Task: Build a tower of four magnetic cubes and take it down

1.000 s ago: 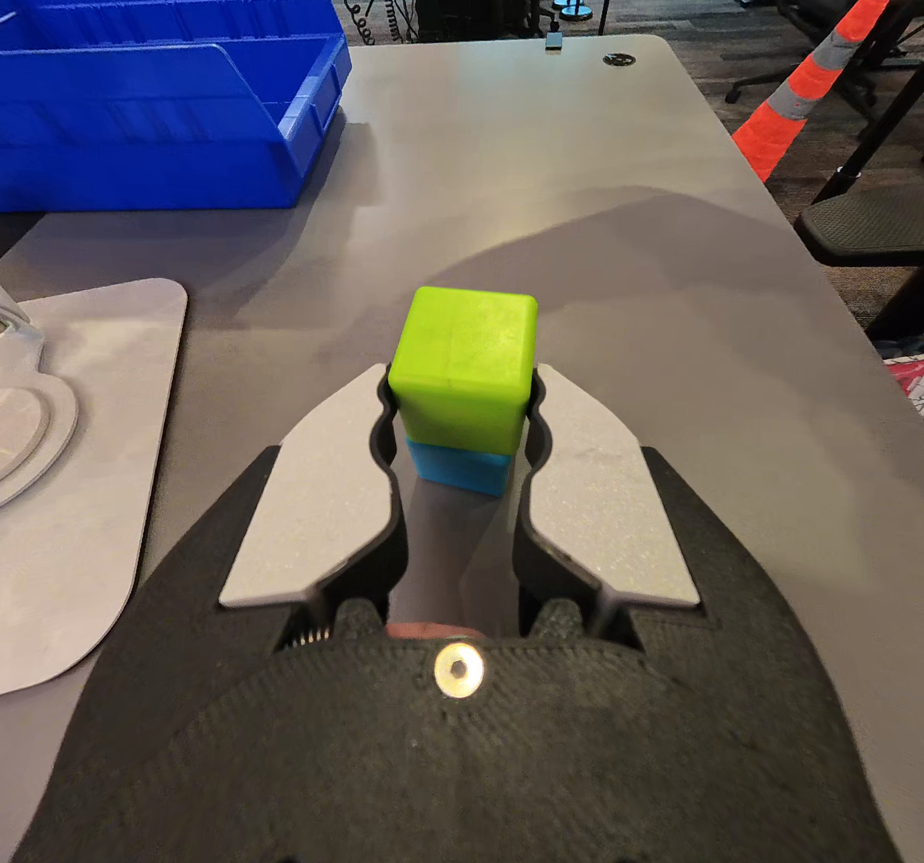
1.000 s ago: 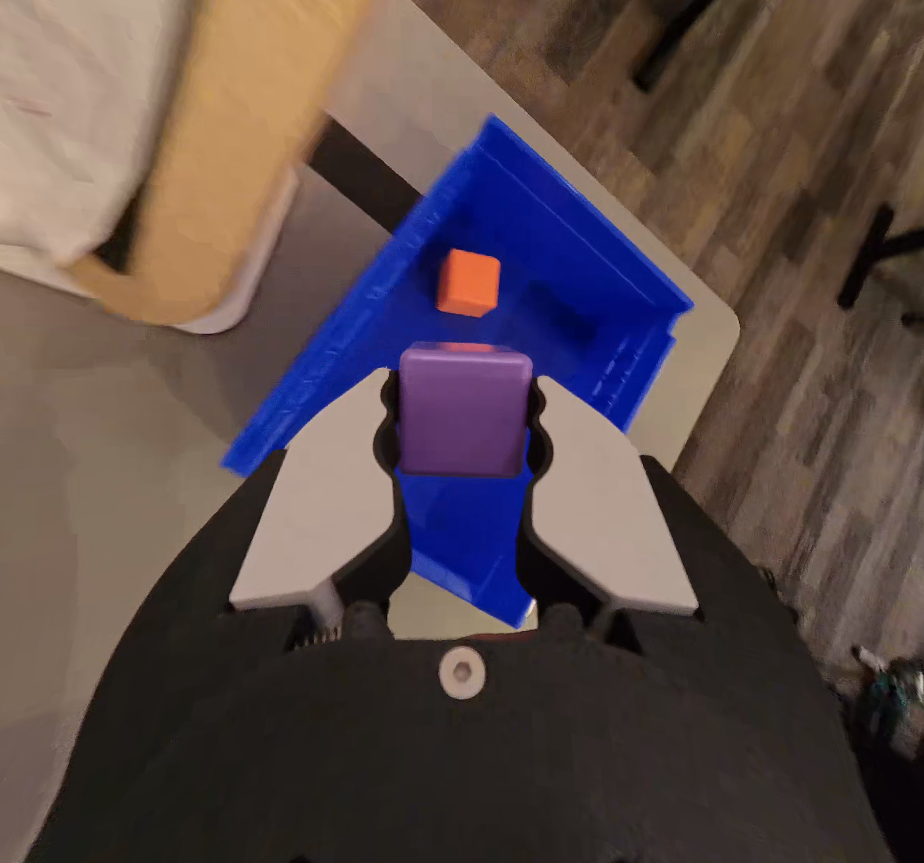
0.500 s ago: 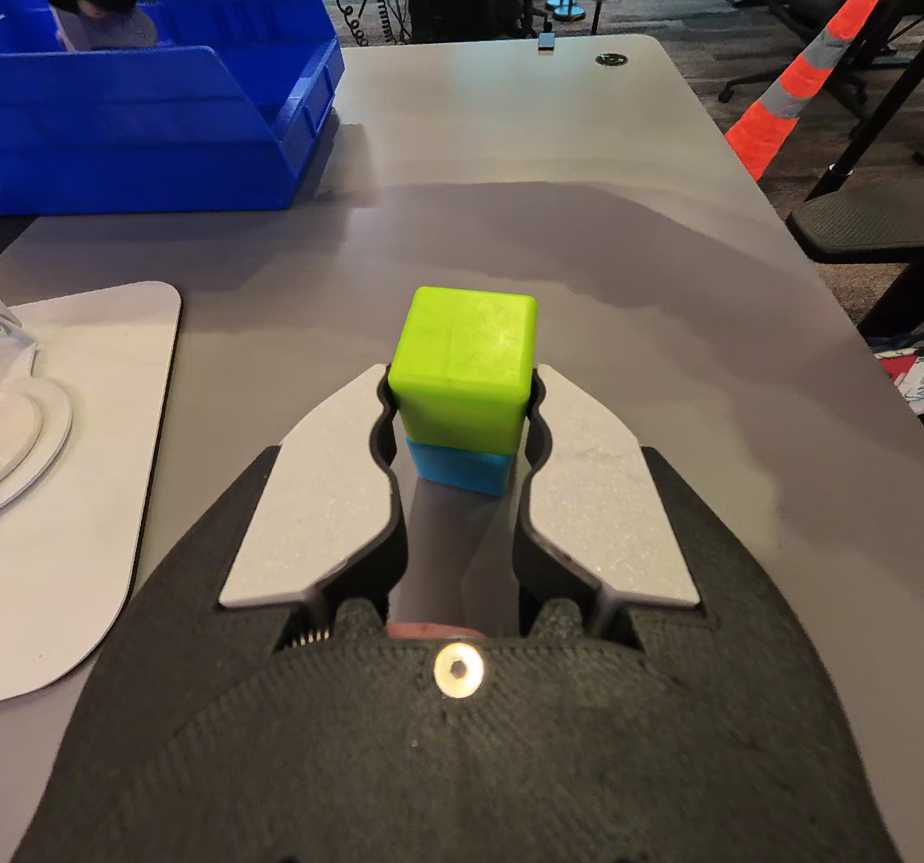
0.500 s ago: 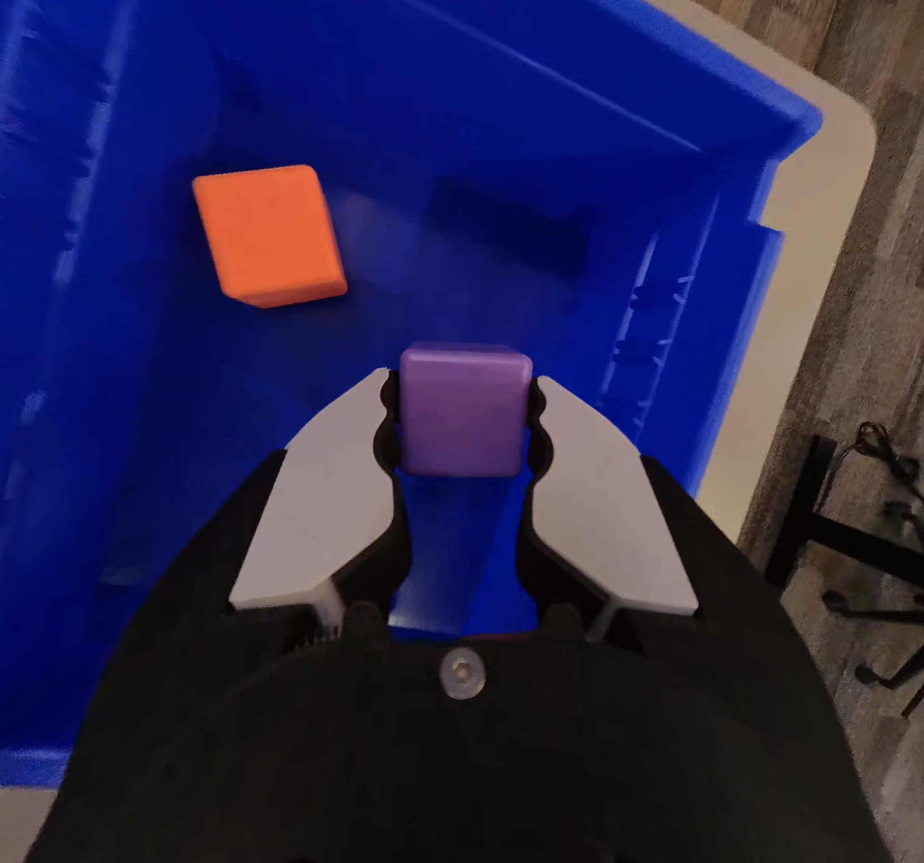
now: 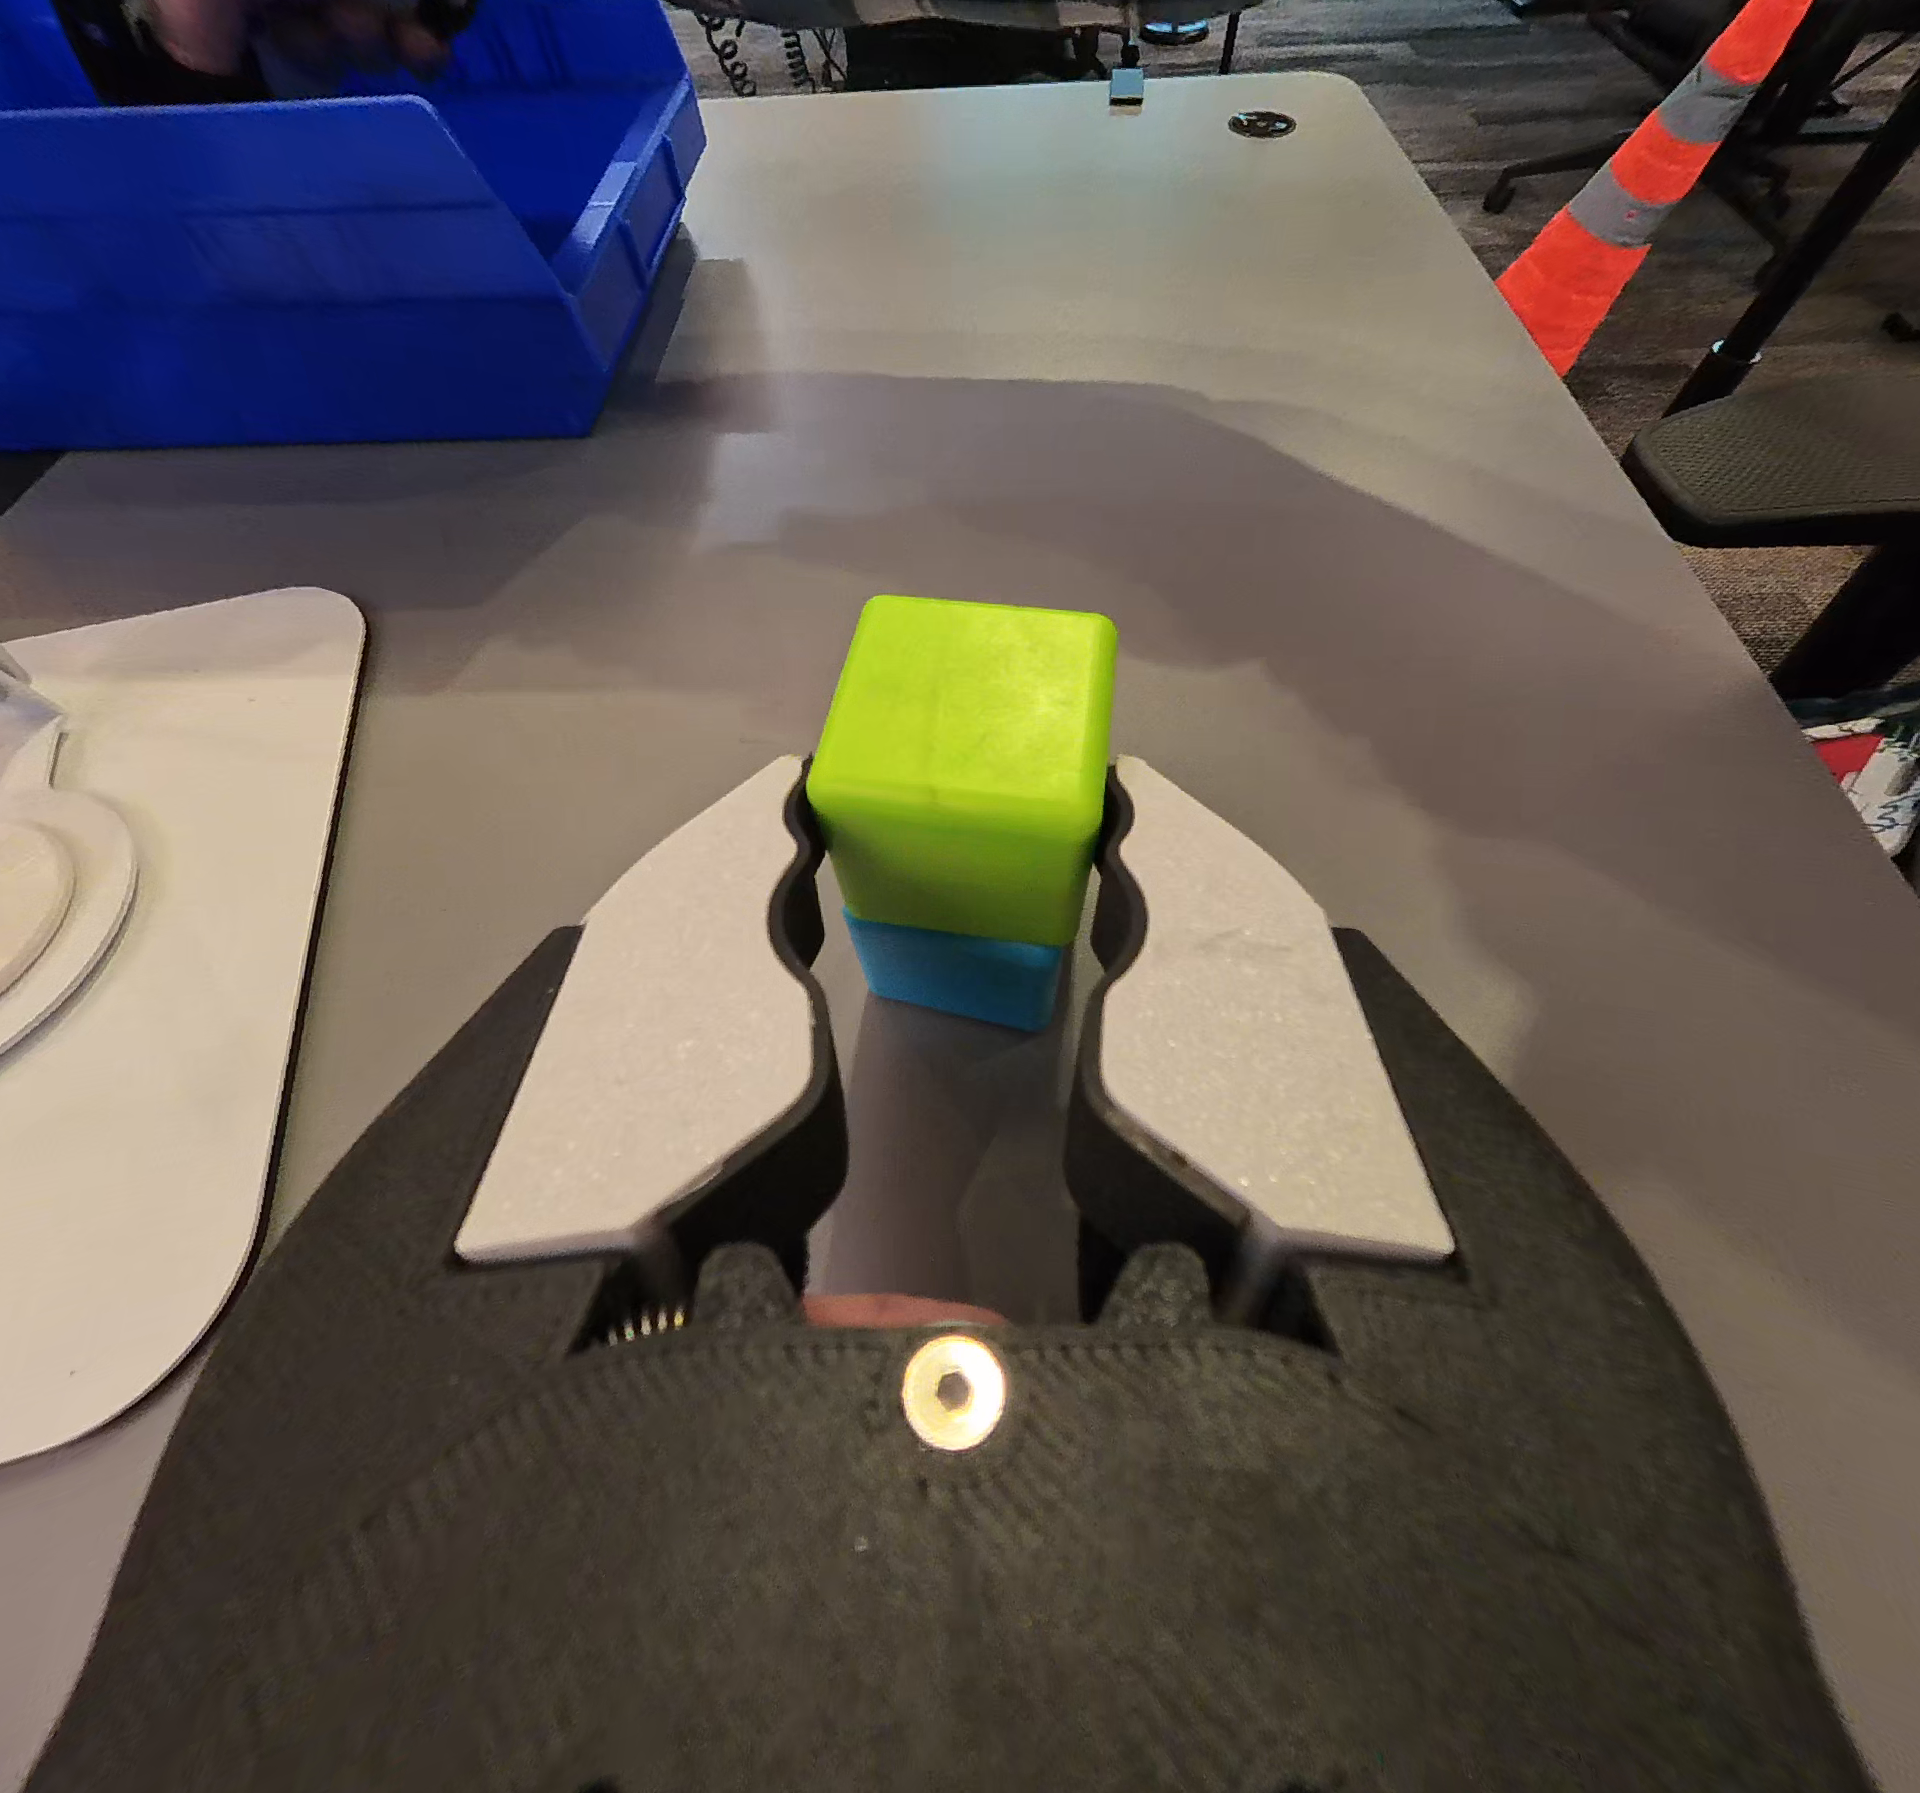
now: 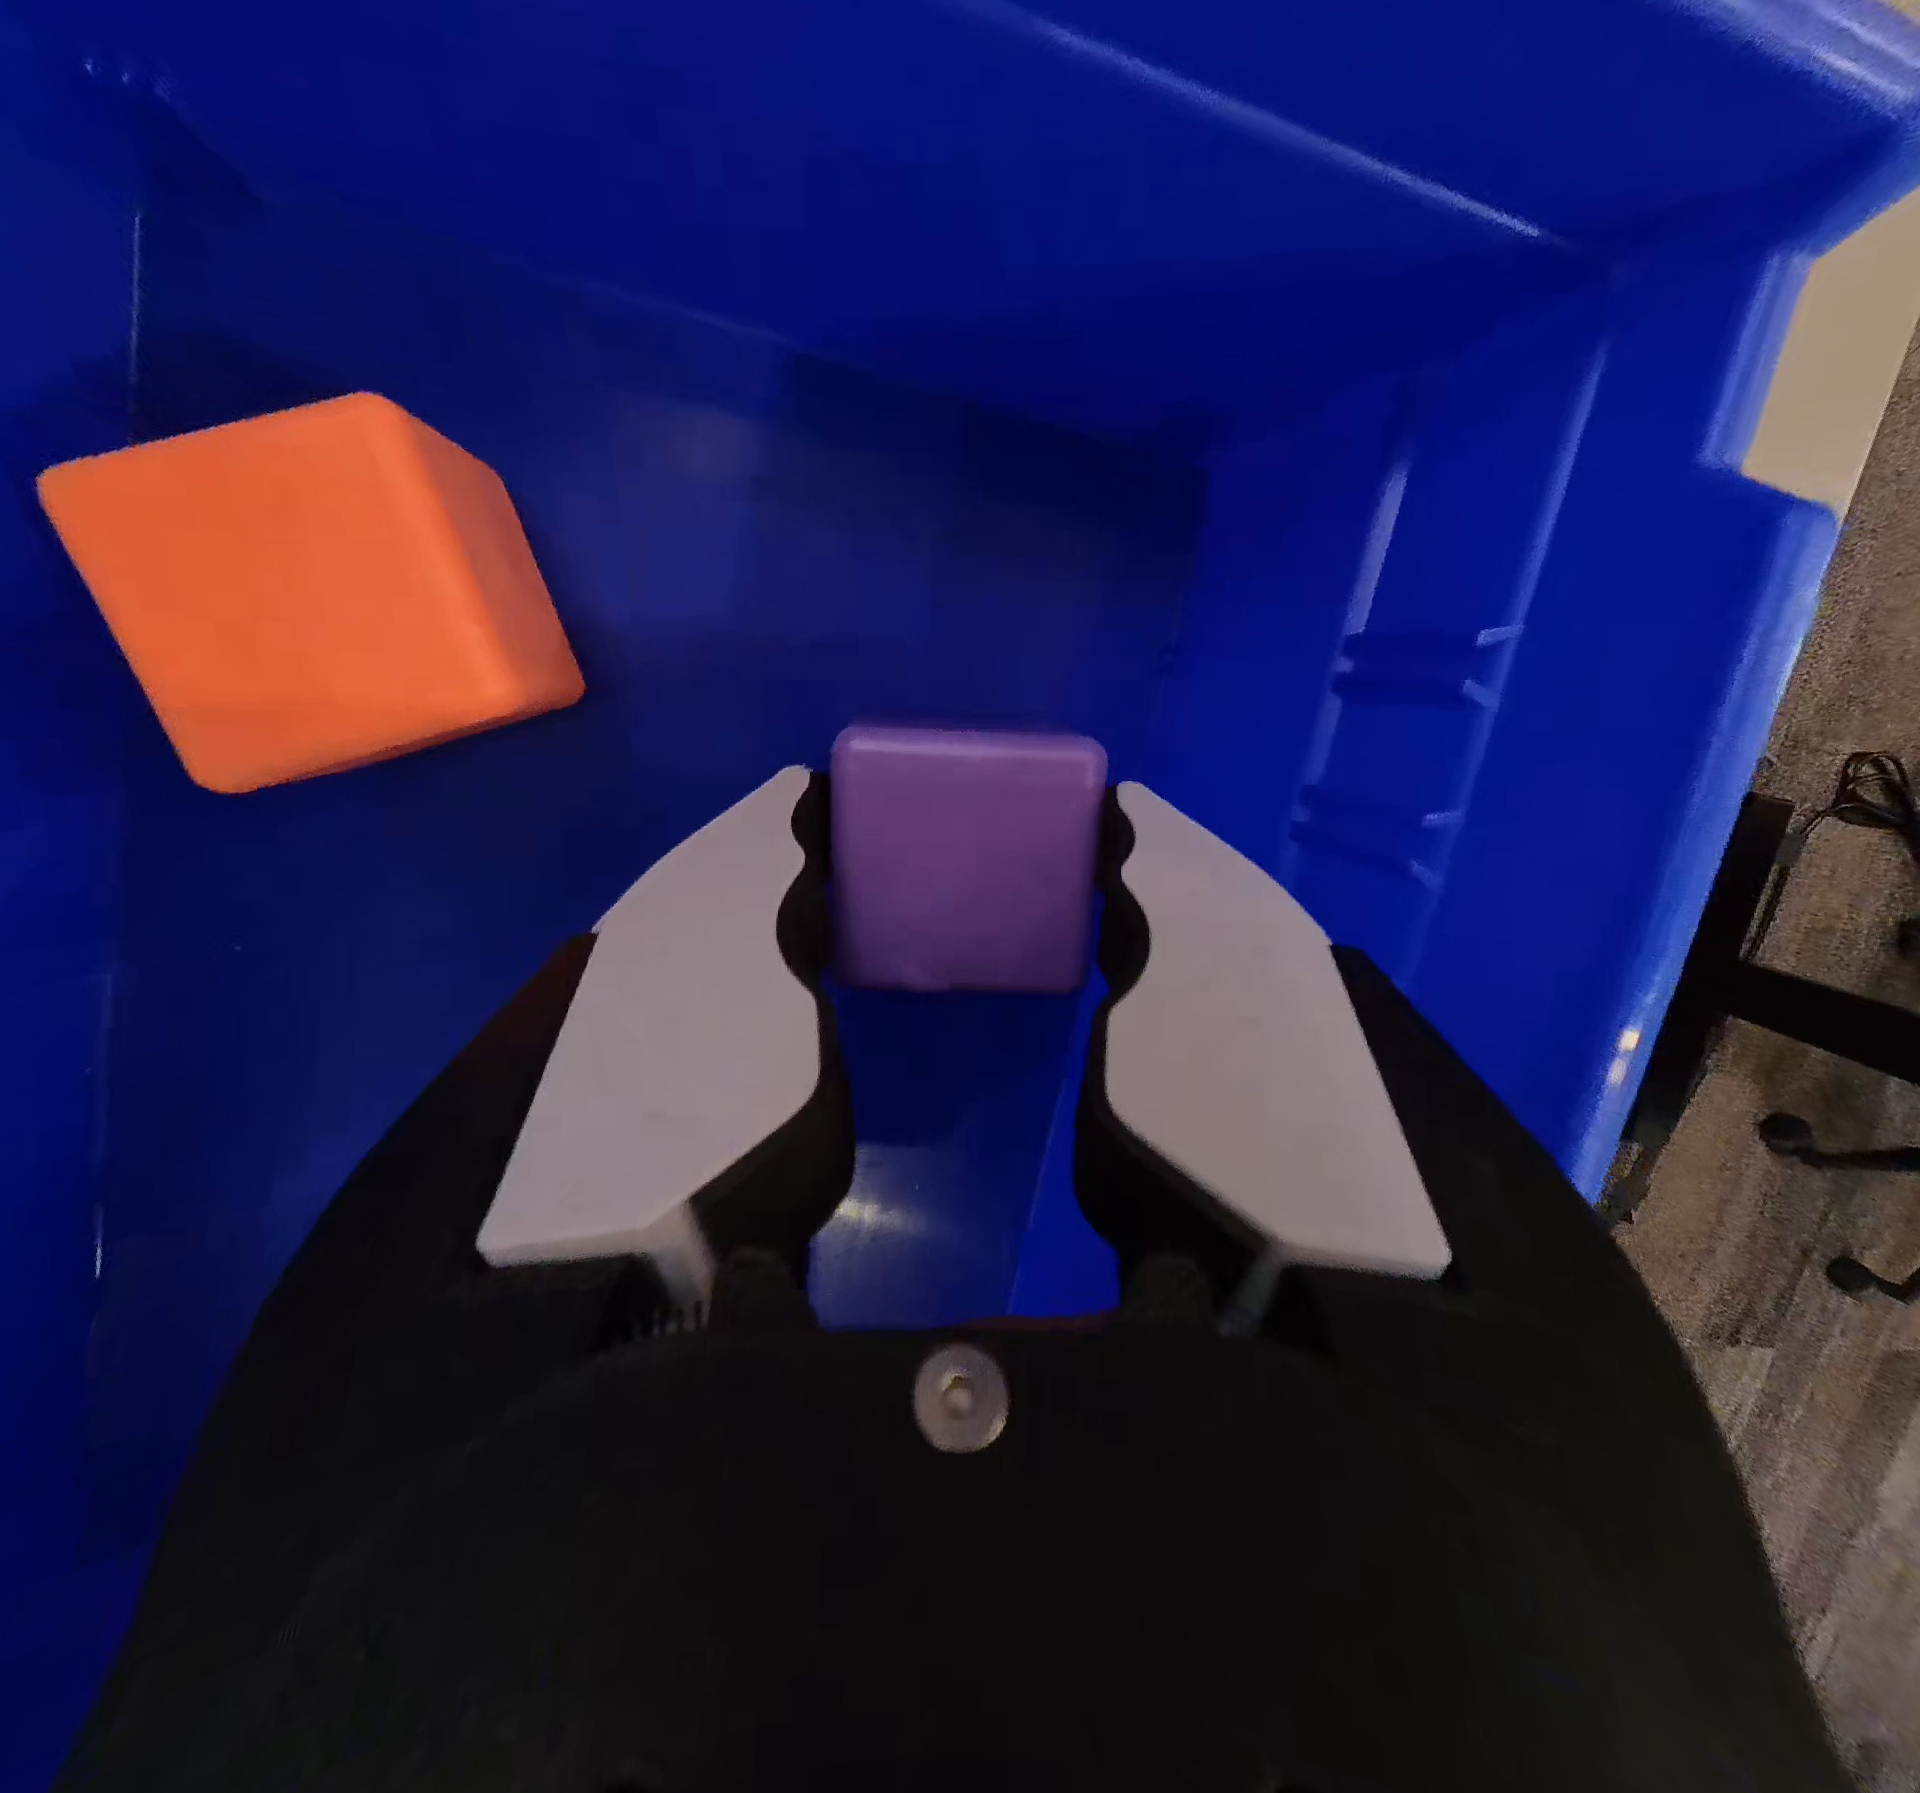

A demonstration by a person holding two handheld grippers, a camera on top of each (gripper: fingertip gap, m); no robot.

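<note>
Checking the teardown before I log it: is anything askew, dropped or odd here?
Nothing stands out. The green cube sits squarely on the light blue cube, held by the left gripper. The right gripper holds the purple cube inside the blue bin, near the orange cube.

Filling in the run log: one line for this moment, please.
left tongs: shut on green cube, stacked on blue cube | right tongs: shut on purple cube over blue bin | orange cube in bin
</note>
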